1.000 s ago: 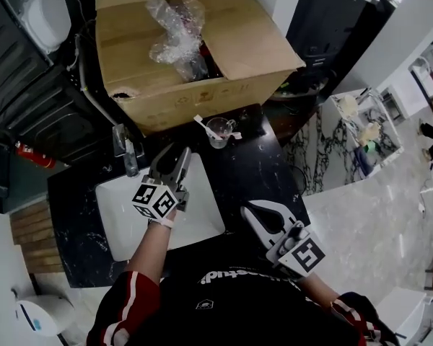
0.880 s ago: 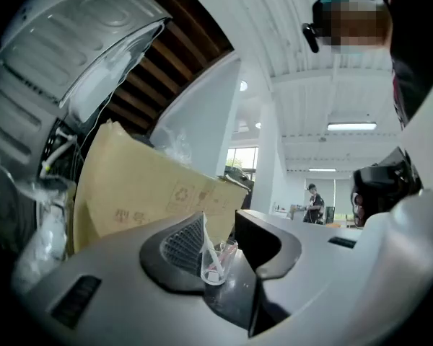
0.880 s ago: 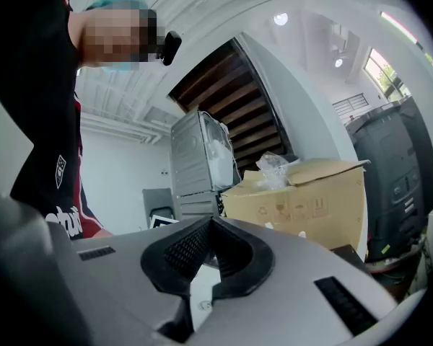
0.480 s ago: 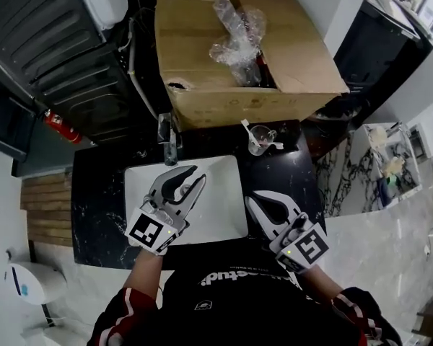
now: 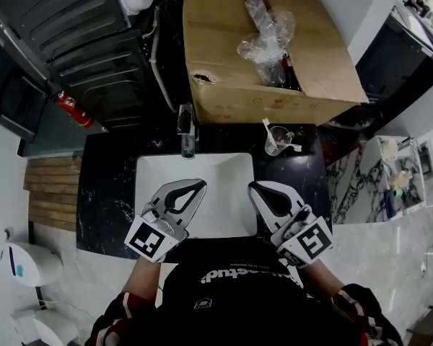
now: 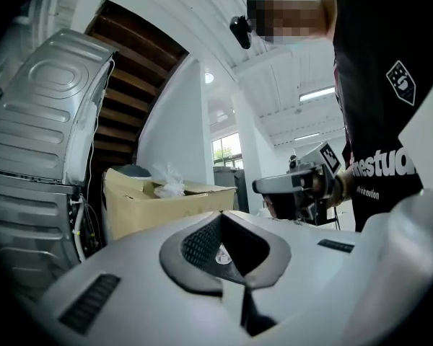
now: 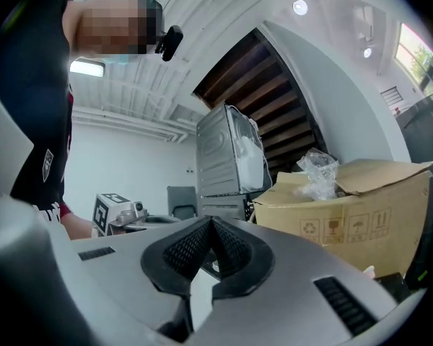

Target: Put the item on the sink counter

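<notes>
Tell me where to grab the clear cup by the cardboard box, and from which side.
Probably pinch the clear cup by its near wall at the rim, coming from the sink side with the right tongs. It stands upright, open-topped, and the cardboard box closes off its far side.

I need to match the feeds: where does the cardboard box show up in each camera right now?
Head view: the cardboard box fills the top centre-right, flaps open.
Left gripper view: left of centre at mid-height, seen side-on.
Right gripper view: right side at mid-height, with printed handling symbols facing the camera.
Shared landmark: the crumpled clear plastic wrap sticking out of the box top shows in all three views.
</notes>
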`<state>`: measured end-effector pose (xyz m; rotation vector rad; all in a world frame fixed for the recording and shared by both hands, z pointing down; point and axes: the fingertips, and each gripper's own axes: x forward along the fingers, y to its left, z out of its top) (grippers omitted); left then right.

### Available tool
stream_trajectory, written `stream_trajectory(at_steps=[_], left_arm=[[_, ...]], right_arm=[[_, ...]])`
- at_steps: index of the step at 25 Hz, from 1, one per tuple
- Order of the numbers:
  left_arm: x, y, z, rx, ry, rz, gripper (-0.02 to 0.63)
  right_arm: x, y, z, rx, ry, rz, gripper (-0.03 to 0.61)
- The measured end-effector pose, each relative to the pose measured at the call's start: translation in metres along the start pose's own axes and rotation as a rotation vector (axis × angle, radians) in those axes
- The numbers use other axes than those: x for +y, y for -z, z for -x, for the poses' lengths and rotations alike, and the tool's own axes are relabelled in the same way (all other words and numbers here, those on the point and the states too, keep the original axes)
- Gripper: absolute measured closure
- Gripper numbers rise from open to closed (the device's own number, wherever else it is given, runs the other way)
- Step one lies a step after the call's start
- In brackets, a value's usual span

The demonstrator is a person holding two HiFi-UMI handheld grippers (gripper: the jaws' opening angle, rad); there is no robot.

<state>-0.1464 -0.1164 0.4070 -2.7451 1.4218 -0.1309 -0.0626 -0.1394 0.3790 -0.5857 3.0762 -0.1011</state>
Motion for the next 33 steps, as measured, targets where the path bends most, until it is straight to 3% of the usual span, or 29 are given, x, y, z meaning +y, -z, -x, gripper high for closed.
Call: stream_trajectory(at_steps=[16, 24, 27, 33], left_arm=[[-0.022, -0.025, -0.008, -0.026, 0.071, -0.007, 0.598], [-0.013, -0.031, -0.008, -0.053, 0.037, 0.027, 0.598], [-0.008, -0.031, -0.006, -0.094, 0.024, -0.016, 0.598], [-0.017, -0.022, -0.005, -0.027, 0.022, 0.022, 0.598]], right_arm=[[0.004, -0.005, 0.000, 0.012, 0.035, 0.049, 0.541], [0.000, -0.009, 0.003, 0.006, 0.061, 0.057, 0.541], [-0.001, -0.010, 0.005, 0.006, 0.070, 0.058, 0.541], [0.000, -0.006, 0.009, 0.016, 0.083, 0.057, 0.541]])
